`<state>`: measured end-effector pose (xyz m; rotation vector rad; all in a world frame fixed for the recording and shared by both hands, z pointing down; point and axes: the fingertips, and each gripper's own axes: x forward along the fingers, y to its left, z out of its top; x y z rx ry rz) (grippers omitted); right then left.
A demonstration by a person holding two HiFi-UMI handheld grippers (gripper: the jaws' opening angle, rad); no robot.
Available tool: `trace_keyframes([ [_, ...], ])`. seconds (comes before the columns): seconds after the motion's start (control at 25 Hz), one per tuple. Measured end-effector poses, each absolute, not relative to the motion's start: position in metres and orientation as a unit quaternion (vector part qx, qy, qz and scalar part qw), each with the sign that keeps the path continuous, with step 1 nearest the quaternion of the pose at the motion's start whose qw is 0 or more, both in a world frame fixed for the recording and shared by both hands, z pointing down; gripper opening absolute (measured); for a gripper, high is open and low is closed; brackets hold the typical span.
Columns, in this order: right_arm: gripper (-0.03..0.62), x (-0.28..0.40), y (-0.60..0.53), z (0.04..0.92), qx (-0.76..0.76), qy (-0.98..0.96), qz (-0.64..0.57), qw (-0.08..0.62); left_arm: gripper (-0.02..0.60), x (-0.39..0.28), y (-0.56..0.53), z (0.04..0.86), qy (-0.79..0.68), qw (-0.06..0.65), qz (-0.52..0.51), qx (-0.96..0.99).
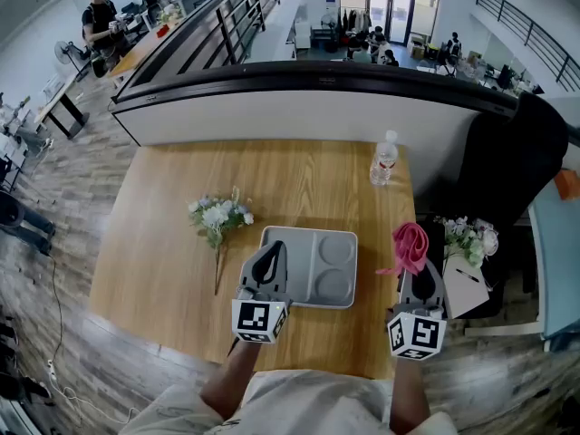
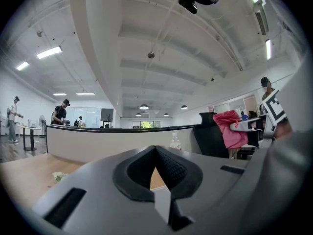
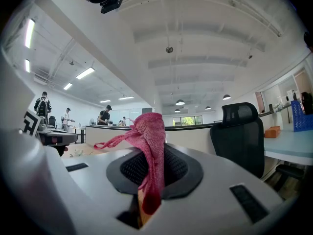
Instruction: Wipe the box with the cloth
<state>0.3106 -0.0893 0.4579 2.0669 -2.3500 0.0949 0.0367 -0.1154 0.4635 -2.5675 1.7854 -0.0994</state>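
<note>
Right gripper [image 1: 418, 281] level, clamping cloth [image 1: 410, 246] (left gripper [image 1: 269, 254] closed).

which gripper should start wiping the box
Right. The right gripper is shut on the cloth, just beside the box. The left gripper is shut and empty.

Table layout, looking down from the head view

Box [image 1: 308, 265] sits near the front edge of the table [image 1: 168, 270], flowers [image 1: 217, 216] just left of it, bottle [image 1: 384, 159] at the back right corner. Left gripper [image 1: 269, 254] is over the box's left end. Right gripper [image 1: 415, 272] is right of the box, cloth [image 1: 410, 246] pinched in it. Chair [image 1: 507, 152] is off right.
</note>
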Motion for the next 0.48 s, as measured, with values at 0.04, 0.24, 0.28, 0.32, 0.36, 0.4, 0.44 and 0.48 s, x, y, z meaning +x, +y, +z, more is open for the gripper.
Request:
trace_keyframes([
  [0.04,0.067,0.3102,-0.0892,0.4577,0.66,-0.751,0.029,0.006,0.014,0.0368,-0.1152,0.4634,0.571,0.006,-0.032,-0.821],
  [0.24,0.067,0.3087,-0.0887,0.4581,0.658,-0.753,0.024,0.013,0.014,0.0374,-0.1147,0.4638,0.571,0.007,-0.031,-0.82],
  [0.28,0.067,0.3083,-0.0889,0.4585,0.657,-0.753,0.024,0.013,0.014,0.0371,-0.1146,0.4641,0.571,0.007,-0.031,-0.82],
  [0.32,0.067,0.3079,-0.089,0.4588,0.657,-0.753,0.023,0.014,0.014,0.0368,-0.1145,0.4642,0.571,0.007,-0.031,-0.82],
  [0.36,0.067,0.3075,-0.089,0.4589,0.657,-0.753,0.023,0.014,0.014,0.0366,-0.1144,0.4644,0.571,0.007,-0.031,-0.82],
  [0.4,0.067,0.3072,-0.0891,0.4589,0.657,-0.754,0.023,0.015,0.014,0.0364,-0.1143,0.4645,0.571,0.007,-0.031,-0.82],
  [0.44,0.067,0.3069,-0.0892,0.4589,0.657,-0.754,0.023,0.015,0.014,0.0362,-0.1143,0.4646,0.571,0.007,-0.031,-0.82],
  [0.48,0.067,0.3067,-0.0895,0.4588,0.656,-0.754,0.022,0.015,0.014,0.0361,-0.1144,0.4646,0.571,0.007,-0.031,-0.82],
])
